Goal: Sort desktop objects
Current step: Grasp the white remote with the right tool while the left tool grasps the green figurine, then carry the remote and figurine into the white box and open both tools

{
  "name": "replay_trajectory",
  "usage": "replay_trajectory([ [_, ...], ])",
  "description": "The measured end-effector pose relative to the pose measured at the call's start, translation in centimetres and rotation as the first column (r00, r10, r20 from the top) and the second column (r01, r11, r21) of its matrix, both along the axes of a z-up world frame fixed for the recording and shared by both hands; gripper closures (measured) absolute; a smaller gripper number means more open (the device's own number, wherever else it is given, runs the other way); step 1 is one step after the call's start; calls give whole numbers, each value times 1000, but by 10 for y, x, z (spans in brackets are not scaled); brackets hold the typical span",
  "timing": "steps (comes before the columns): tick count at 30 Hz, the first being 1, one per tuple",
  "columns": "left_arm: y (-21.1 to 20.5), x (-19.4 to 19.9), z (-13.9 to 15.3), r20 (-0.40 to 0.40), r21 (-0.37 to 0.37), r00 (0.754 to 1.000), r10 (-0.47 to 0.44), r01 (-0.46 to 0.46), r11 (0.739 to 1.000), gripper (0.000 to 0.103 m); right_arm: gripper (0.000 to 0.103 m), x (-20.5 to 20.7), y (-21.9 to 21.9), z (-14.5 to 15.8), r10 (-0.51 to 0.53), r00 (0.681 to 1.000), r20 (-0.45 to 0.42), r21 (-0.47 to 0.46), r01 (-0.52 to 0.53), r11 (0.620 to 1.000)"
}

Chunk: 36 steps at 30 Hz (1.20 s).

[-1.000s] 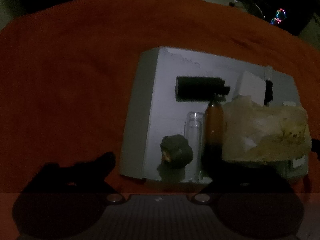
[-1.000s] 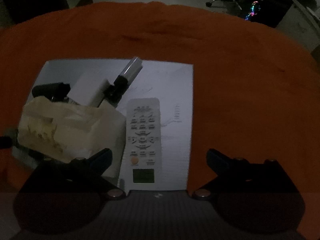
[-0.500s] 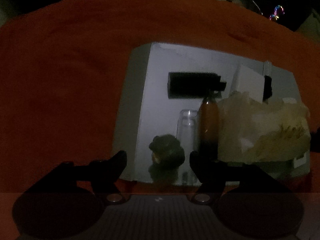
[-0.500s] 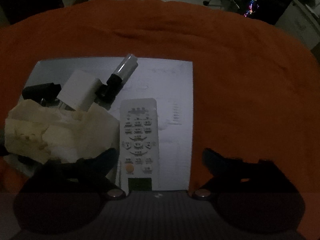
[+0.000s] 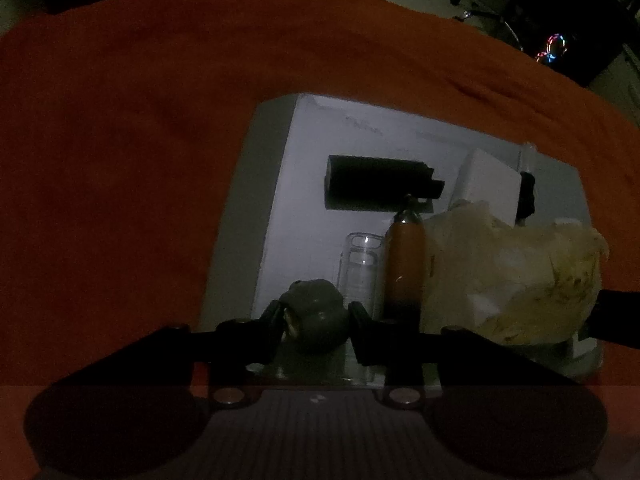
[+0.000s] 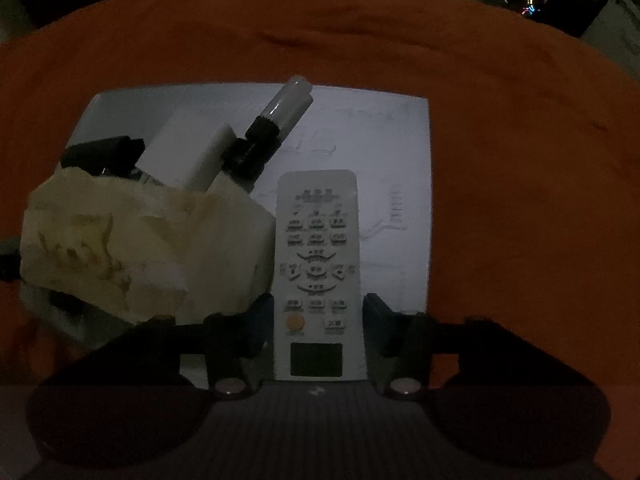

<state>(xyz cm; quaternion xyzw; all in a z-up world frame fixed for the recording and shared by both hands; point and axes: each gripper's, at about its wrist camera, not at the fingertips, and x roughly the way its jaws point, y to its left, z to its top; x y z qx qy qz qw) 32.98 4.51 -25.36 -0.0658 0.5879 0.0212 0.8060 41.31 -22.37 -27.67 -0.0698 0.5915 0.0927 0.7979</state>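
A white board (image 5: 304, 184) lies on an orange cloth and carries the objects. My left gripper (image 5: 314, 322) is shut on a dark lumpy object (image 5: 316, 320) at the board's near edge. Beside it are a clear vial (image 5: 358, 268) and a brown bottle (image 5: 406, 264). My right gripper (image 6: 316, 320) has its jaws against both long sides of a white remote (image 6: 318, 264), near its lower end. A crumpled yellowish paper (image 6: 132, 252) lies left of the remote; it also shows in the left wrist view (image 5: 516, 272).
A black cylinder (image 5: 376, 182), a white box (image 6: 192, 152) and a marker with a clear cap (image 6: 276, 124) lie farther back on the board. The orange cloth (image 6: 520, 184) surrounds the board. Dark floor and chairs lie beyond.
Both grippers have moved forward and closed: the left around the dark lumpy object, the right around the remote's lower end. The objects on the board stay in place.
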Motion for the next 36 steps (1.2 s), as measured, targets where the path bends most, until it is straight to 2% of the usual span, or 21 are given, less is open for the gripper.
replay_trajectory([
  [10,1,3,-3,-6,31,1000,11,-11,999,73,54,-2,-6,1,-10,1000,10,28,10,1000],
  [14,-2,1,-4,7,54,1000,-31,30,998,73,53,0,-1,1,-14,1000,12,10,14,1000],
  [18,2,3,-5,5,35,1000,-19,19,999,73,49,1,6,3,-6,999,51,-29,7,1000],
  [20,2,3,-4,7,35,1000,-20,20,999,73,49,2,8,-1,2,999,42,-42,0,999],
  [23,2,2,-4,13,32,1000,-21,21,999,73,52,0,9,-3,9,999,49,-54,-6,999],
  [30,5,-3,4,27,55,999,-35,33,998,74,54,-5,-1,3,-27,999,43,-25,28,999],
  [36,7,-12,16,48,101,998,-50,45,994,74,54,-10,-15,28,-75,996,51,33,73,997],
])
